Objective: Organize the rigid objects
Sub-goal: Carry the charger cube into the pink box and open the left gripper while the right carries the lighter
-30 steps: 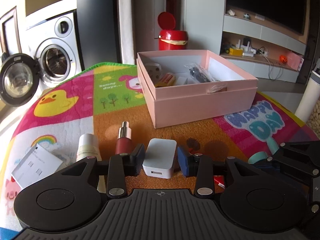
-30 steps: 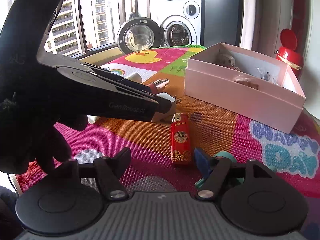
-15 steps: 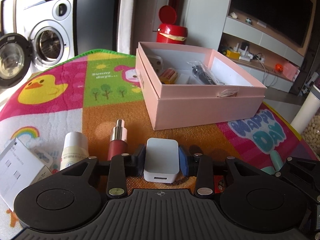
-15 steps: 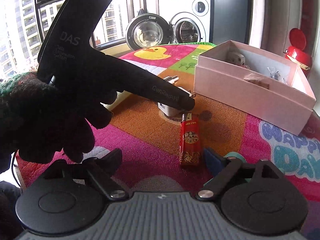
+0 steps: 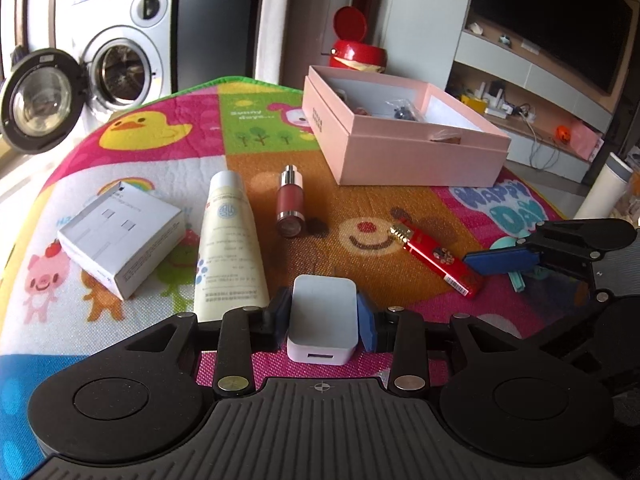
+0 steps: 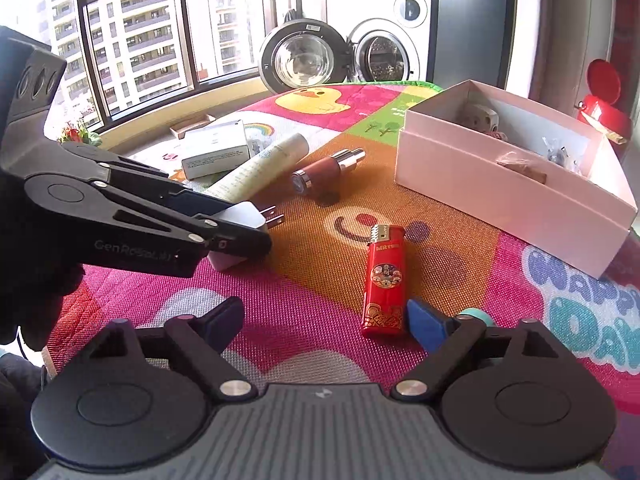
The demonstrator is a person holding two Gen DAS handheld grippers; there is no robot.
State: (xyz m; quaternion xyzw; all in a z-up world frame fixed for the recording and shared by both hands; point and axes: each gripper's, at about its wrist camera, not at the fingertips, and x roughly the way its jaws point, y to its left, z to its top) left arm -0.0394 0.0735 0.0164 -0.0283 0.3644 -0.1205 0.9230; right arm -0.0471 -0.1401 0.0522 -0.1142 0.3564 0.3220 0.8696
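My left gripper (image 5: 323, 320) is shut on a white USB charger plug (image 5: 323, 320) and holds it above the mat; it also shows in the right wrist view (image 6: 244, 220) with its prongs forward. My right gripper (image 6: 326, 320) is open and low over the mat, with a red lighter (image 6: 383, 282) just ahead of its right finger. The lighter also lies in the left wrist view (image 5: 438, 257). An open pink box (image 5: 404, 136) with several small items stands at the far right of the mat.
On the colourful play mat (image 5: 160, 136) lie a white carton (image 5: 120, 236), a cream tube (image 5: 230, 240) and a red-brown bottle (image 5: 290, 206). A teal item (image 6: 474, 314) sits by my right finger. A washing machine with its door open (image 5: 36, 100) stands behind.
My left gripper closed on the charger, lifted it off the mat and drew back from the box. My right gripper stayed open by the lighter.
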